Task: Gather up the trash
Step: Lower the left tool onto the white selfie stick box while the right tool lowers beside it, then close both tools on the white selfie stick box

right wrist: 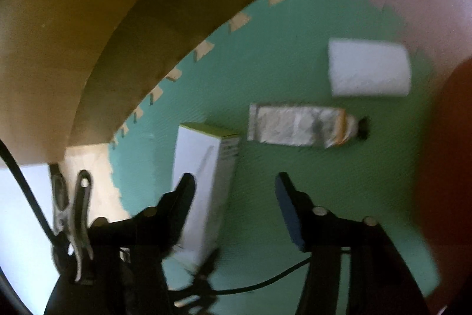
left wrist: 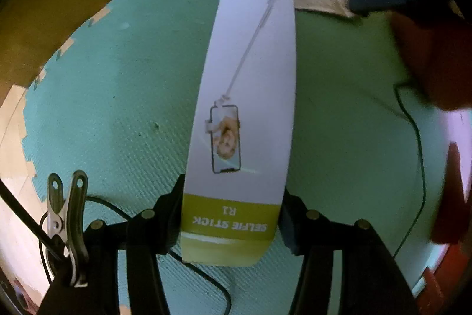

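You're working over a green foam mat (left wrist: 118, 84) with jigsaw edges, laid on a pale wooden floor (left wrist: 14, 138) that shows past its left border; a brown shadowed wall or furniture face (right wrist: 73, 34) curves over the far side, too blurred to name. Your left gripper (left wrist: 233, 214) points down onto the white selfie stick box (left wrist: 247, 78), and its fingers (left wrist: 174, 202) sit tight against both long sides of the yellow-banded end, so it's clamped on the box. From the right wrist view that same box (right wrist: 203, 167) stands tilted at the lower left, its bottom end hidden behind the black finger. Your right gripper (right wrist: 234, 191) stands apart with only bare mat between the pads. Ahead of it lies a flattened silver tube (right wrist: 298, 126) with a dark cap, and just beyond, apart from it, a white packet (right wrist: 368, 70); both are smeared by blur. A reddish-brown shape (right wrist: 448, 167) fills the right edge, cut off and unreadable. A thin black cable (left wrist: 419, 143) trails over the mat on the right. There's open mat left of the box.
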Motion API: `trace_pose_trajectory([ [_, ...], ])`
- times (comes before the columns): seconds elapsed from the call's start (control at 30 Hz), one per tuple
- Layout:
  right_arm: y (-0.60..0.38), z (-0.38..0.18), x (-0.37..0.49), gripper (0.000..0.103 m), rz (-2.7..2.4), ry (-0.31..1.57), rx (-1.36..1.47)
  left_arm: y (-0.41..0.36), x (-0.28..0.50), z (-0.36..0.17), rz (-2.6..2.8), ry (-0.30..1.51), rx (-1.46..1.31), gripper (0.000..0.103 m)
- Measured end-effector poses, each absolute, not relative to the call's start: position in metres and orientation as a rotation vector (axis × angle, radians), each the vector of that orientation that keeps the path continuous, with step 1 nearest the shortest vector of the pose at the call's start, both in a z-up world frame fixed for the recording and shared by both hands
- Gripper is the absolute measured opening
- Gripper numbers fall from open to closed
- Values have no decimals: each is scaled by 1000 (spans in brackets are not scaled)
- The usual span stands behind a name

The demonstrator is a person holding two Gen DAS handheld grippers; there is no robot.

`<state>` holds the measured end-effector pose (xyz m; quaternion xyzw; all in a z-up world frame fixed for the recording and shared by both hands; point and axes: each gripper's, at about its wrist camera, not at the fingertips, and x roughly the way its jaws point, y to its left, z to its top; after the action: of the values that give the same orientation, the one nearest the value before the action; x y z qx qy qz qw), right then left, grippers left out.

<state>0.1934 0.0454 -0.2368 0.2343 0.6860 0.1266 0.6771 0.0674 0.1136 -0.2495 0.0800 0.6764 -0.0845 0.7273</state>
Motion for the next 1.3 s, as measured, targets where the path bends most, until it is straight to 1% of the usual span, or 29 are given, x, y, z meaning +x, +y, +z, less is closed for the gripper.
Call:
trace_pose_trajectory([
  [0.03,48,-239,193,65,282,1543,546,114,64,-252,-200,1488,189,57],
  [0.13,59,-243,194,65,286,1544,555,110,54,-253,-225,1476,225,57],
  [0.33,83,-263,192,65,247,1581,459,104,43,-253,-223,1447,231,58],
  [0.37,84,-267,191,66,241,1590,455,105,42,-253,-228,1445,224,58],
  [0.4,84,-270,189,70,244,1582,478,109,43,-251,-232,1445,219,58],
  [0.5,80,-275,190,70,259,1591,508,120,43,-248,-247,1456,203,58],
  [0.57,78,-272,190,70,271,1577,470,130,47,-246,-237,1478,188,59],
  [0.67,75,-271,189,70,281,1569,458,156,58,-250,-169,1536,96,63],
  [0.73,72,-272,187,70,276,1573,464,166,57,-248,-137,1544,36,68],
  [0.8,69,-269,182,70,273,1576,452,177,52,-246,-110,1552,-14,71],
  [0.93,72,-265,173,69,253,1589,418,188,41,-241,-63,1571,-86,71],
  [1.07,69,-258,161,68,217,1593,374,193,32,-231,-43,1578,-56,71],
  [1.13,64,-255,159,66,183,1590,347,201,26,-222,-45,1590,-43,73],
  [1.23,53,-249,158,66,160,1585,366,215,21,-209,-51,1613,-81,76],
  [1.3,50,-243,159,66,165,1570,392,223,17,-201,-55,1608,-100,77],
])
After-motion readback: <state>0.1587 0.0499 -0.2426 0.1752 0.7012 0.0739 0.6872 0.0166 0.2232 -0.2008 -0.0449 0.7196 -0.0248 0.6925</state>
